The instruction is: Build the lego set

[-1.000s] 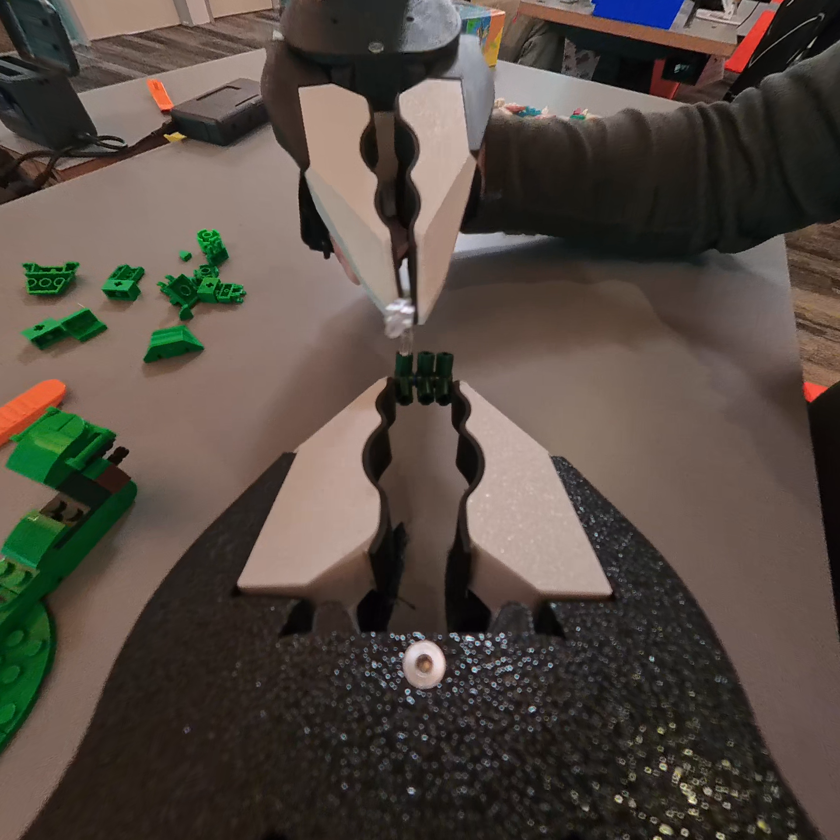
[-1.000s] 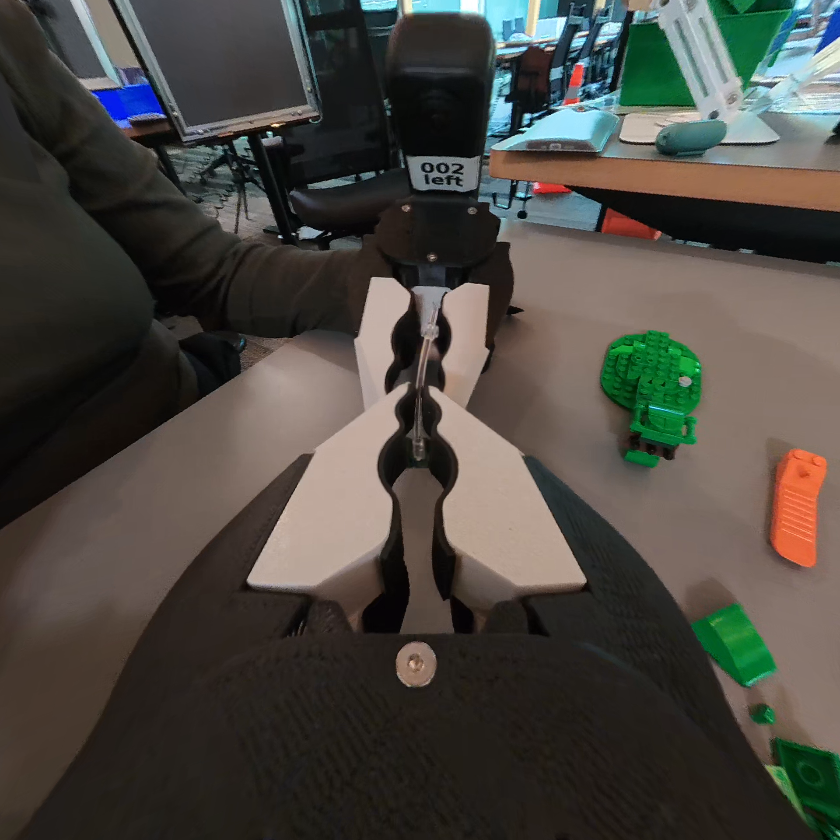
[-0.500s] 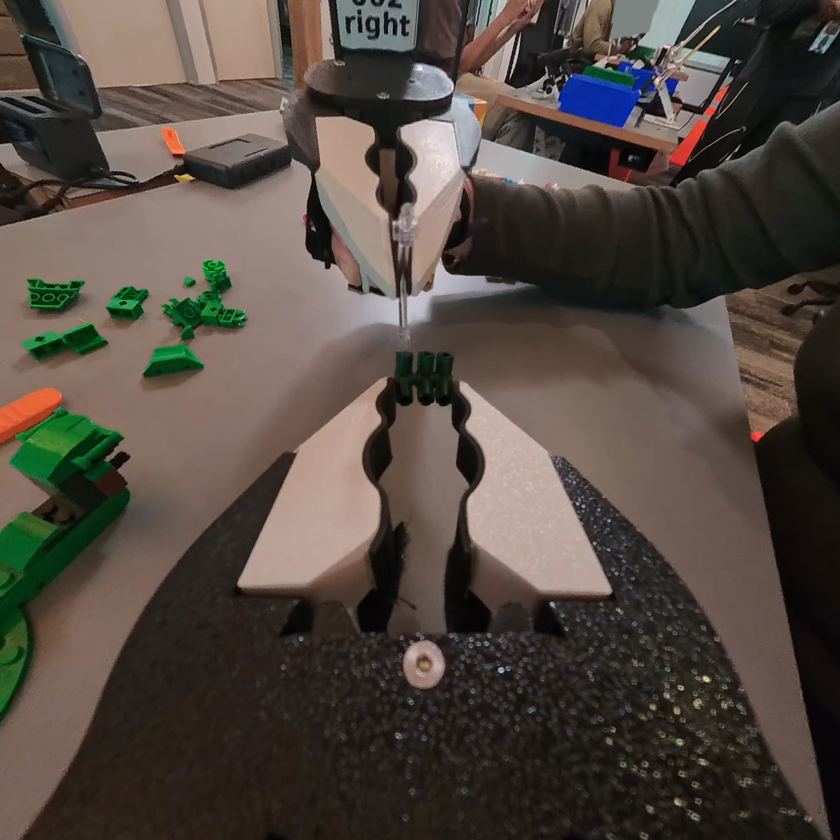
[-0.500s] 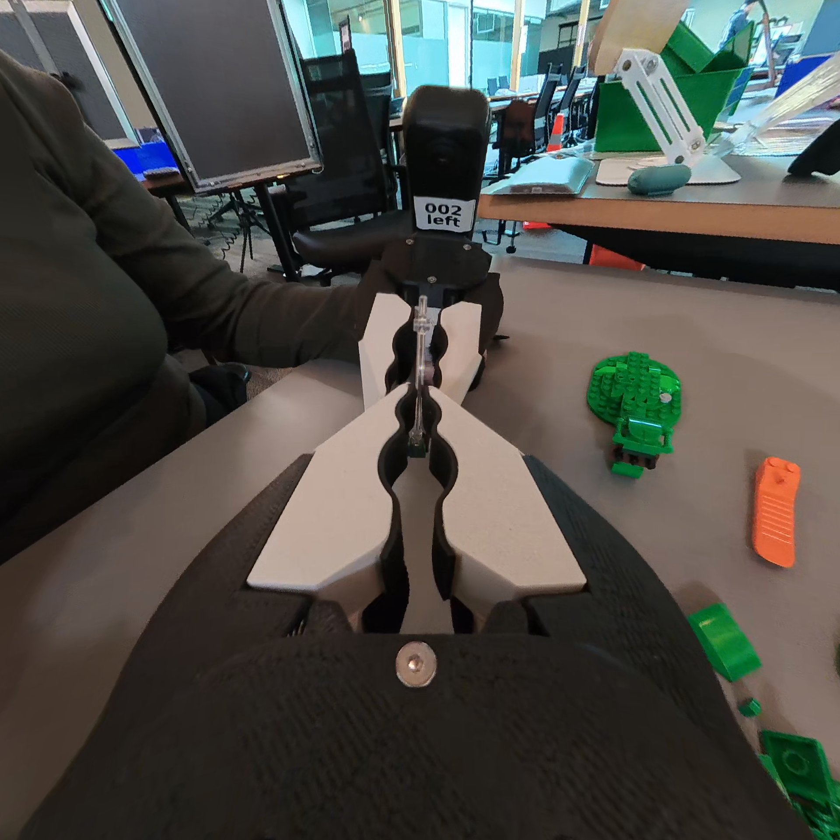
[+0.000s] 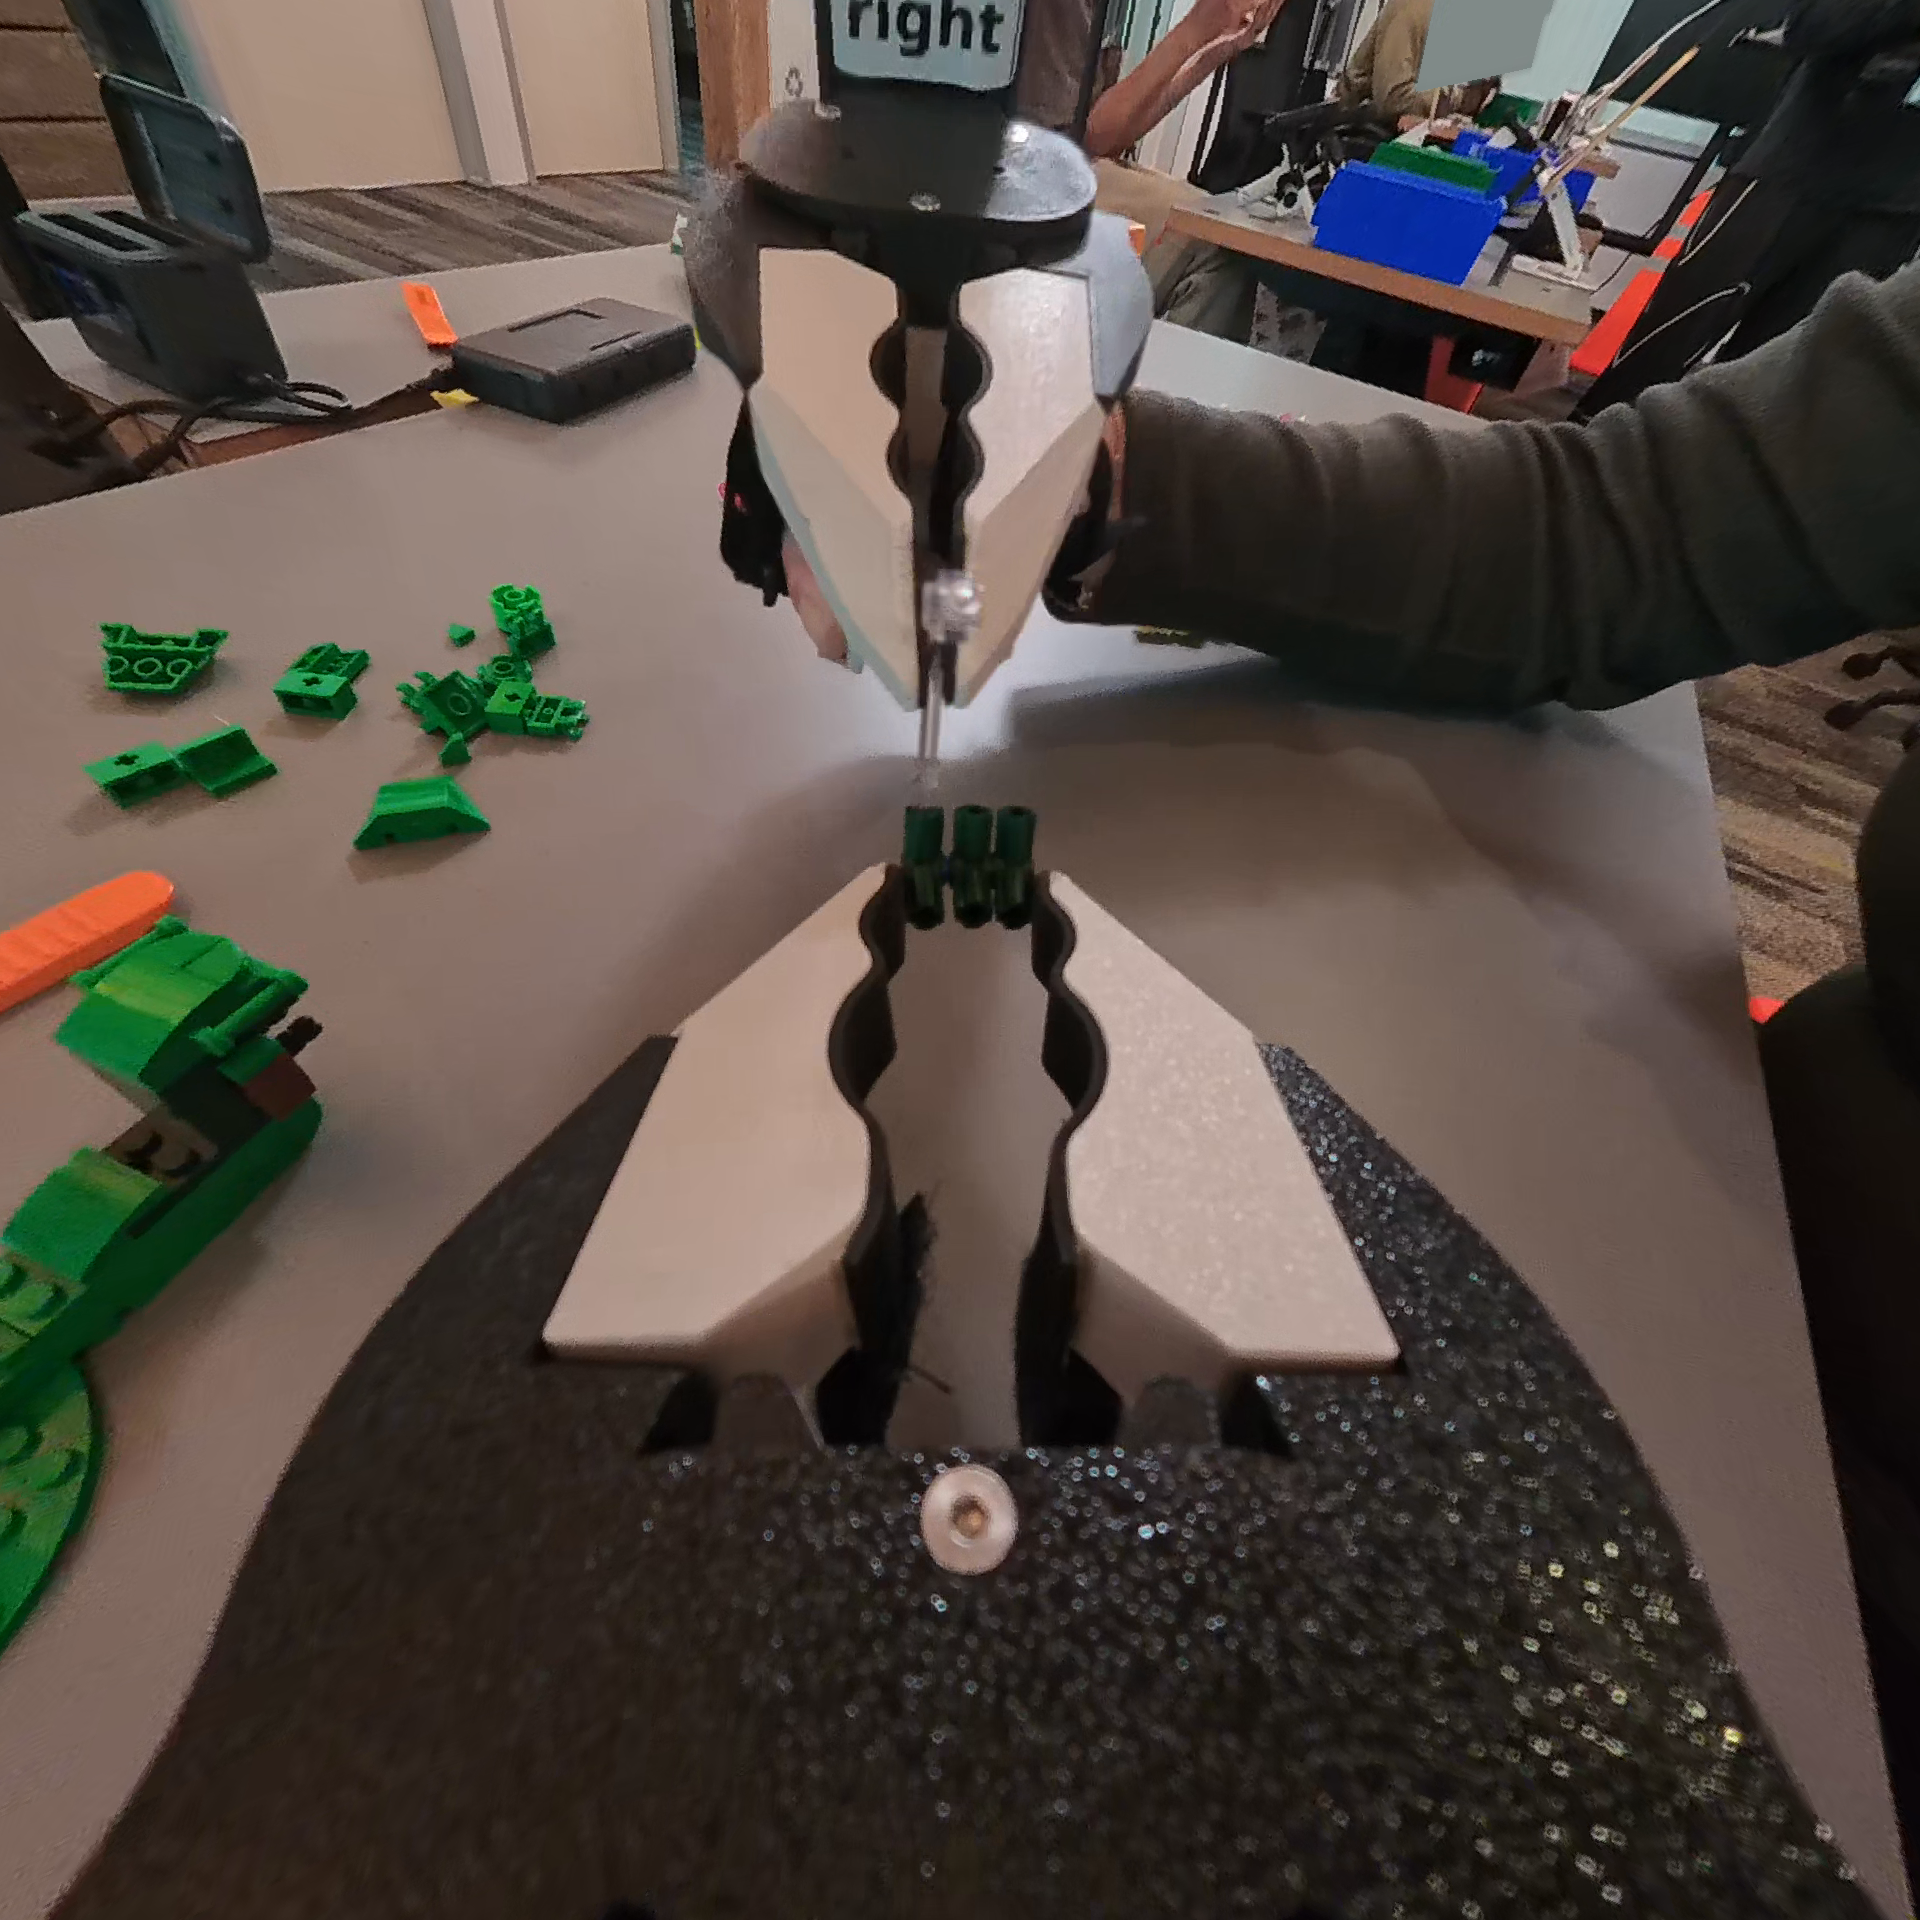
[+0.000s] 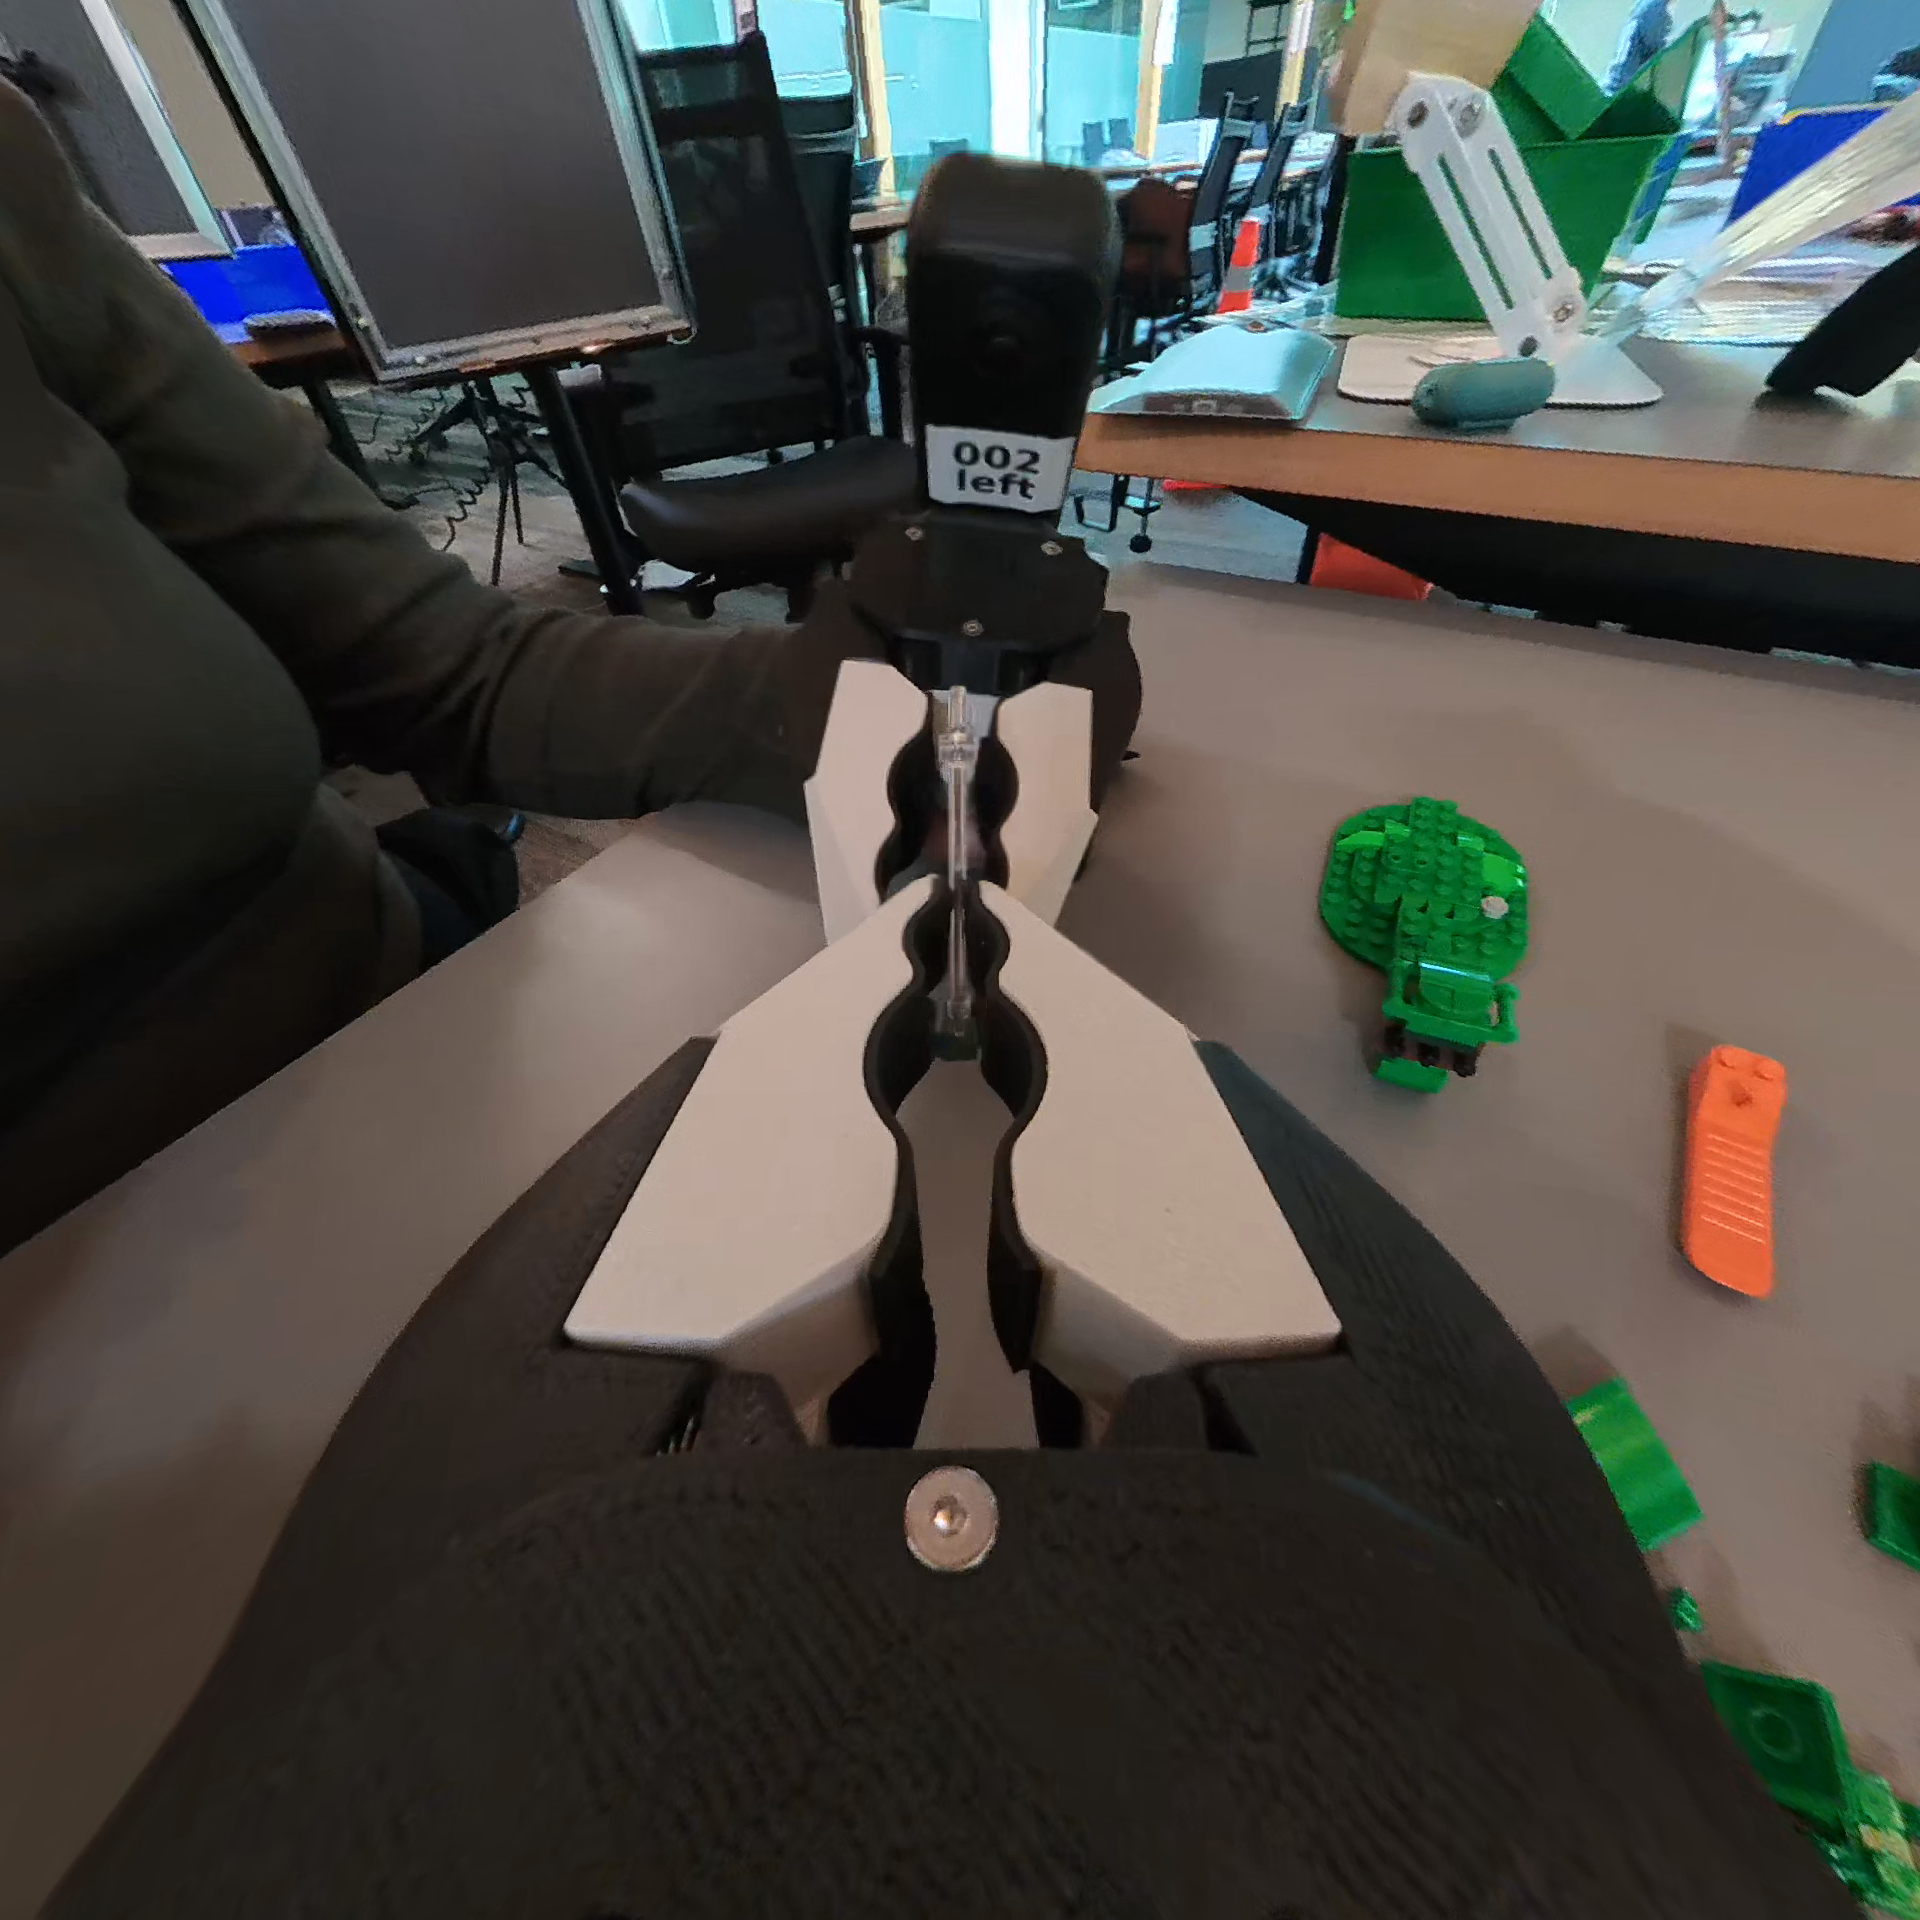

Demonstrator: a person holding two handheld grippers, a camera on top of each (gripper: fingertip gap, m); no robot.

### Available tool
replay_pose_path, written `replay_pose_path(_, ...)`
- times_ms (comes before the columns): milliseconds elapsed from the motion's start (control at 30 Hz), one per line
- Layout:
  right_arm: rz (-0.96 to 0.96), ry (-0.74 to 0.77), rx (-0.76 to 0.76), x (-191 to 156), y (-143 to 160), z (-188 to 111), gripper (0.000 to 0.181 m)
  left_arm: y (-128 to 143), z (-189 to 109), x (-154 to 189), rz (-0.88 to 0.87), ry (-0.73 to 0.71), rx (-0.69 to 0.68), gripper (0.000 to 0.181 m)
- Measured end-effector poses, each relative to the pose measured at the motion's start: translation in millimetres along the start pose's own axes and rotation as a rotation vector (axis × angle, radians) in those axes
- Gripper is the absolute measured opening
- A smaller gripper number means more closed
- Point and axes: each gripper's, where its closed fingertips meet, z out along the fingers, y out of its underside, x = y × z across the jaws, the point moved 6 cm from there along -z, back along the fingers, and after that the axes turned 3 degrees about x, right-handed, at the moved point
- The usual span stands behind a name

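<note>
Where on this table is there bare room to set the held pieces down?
Bare table lies on the sleeve side of the left gripper, out to the table edge. Another bare patch separates the grippers from the round green build. Crowded: the loose green pieces, that build and the orange tool.

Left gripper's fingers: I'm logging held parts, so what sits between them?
The left gripper pinches a dark green three-tube piece at its fingertips. The tubes' upper ends show; their lower ends are hidden between the pads.
</note>
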Motion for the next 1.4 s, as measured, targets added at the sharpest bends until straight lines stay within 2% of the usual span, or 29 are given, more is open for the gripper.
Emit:
replay_pose_path(67,0.010,-0.027,-0.009,-3,0,1,0.000,0,1,2,0.018,0.002,-0.008,0.022)
replay_pose_path(200,0.017,0.018,0.007,2,1,2,0.000,0,0,-1,-0.002,-0.008,0.002,0.022)
replay_pose_path(300,0.020,-0.027,-0.004,-3,-1,4,0.000,0,0,1,0.015,-0.003,0.004,0.022)
replay_pose_path(400,0.015,0.027,0.020,3,0,2,0.000,-1,-1,-1,-0.004,-0.015,0.013,0.022)
replay_pose_path(500,0.023,-0.020,0.028,-2,-2,2,0.001,-2,-3,-1,-0.004,-0.008,0.028,0.022)
replay_pose_path(600,0.039,0.021,0.045,4,0,1,0.000,-2,-3,-1,-0.006,-0.015,0.029,0.022)
replay_pose_path(733,0.064,-0.063,0.029,-3,2,4,0.001,-1,-1,1,0.018,-0.010,0.009,0.022)
replay_pose_path(833,0.081,0.008,0.046,6,5,4,0.000,0,1,0,0.023,-0.016,-0.006,0.022)
replay_pose_path(967,0.061,-0.029,-0.039,0,17,10,0.000,-9,-9,-2,-0.018,-0.005,0.122,0.021)
replay_pose_path(1033,0.071,-0.022,-0.017,3,17,10,0.000,-10,-13,-4,-0.029,-0.001,0.146,0.021)
replay_pose_path(1267,0.158,-0.014,0.126,10,6,-2,0.000,-8,-9,-2,-0.011,-0.005,0.104,0.021)
replay_pose_path(1400,0.175,-0.011,0.142,13,6,-5,0.000,-7,-8,-2,0.008,-0.019,0.089,0.021)
